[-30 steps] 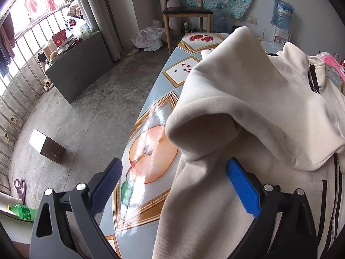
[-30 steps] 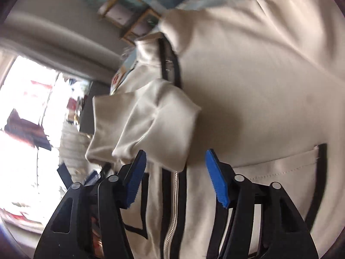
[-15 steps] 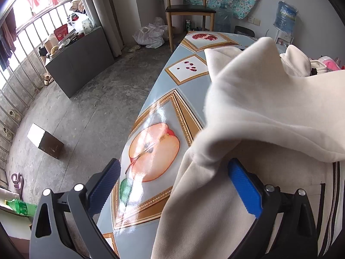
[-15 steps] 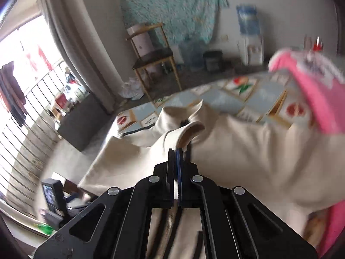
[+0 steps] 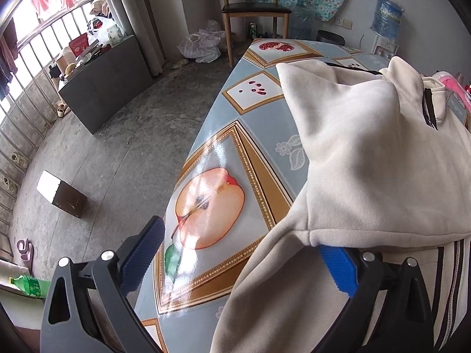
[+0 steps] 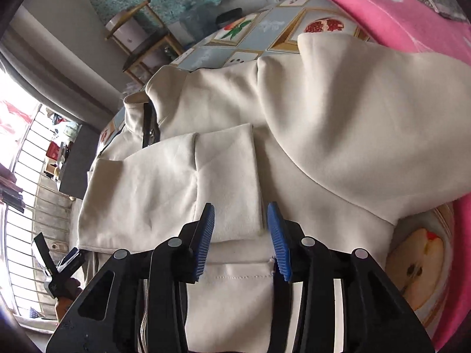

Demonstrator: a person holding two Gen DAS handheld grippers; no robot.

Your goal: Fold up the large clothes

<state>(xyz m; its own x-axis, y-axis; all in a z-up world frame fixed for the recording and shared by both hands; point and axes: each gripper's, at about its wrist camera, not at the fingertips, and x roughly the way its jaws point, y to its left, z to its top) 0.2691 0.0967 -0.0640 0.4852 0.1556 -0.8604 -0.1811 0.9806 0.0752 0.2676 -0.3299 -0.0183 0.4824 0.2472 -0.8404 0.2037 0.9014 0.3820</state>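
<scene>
One pink garment (image 6: pixel 412 20) beside jacket (image 6: pixel 323 135)

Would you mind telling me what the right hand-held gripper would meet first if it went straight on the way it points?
Probably the folded sleeve cuff of the cream jacket; the right hand-held gripper has just been opening with the cuff's edge between its jaws.

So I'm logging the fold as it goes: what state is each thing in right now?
Cream jacket: flat on the table, zipped, near sleeve folded across its front.
Folded sleeve's cuff: resting on the jacket's front, between the right gripper's fingers.
Right gripper: jaws have just been opening, pads clear of the cuff.
Left gripper: wide open, nothing clamped.
Pink garment: heaped beside the jacket.
</scene>
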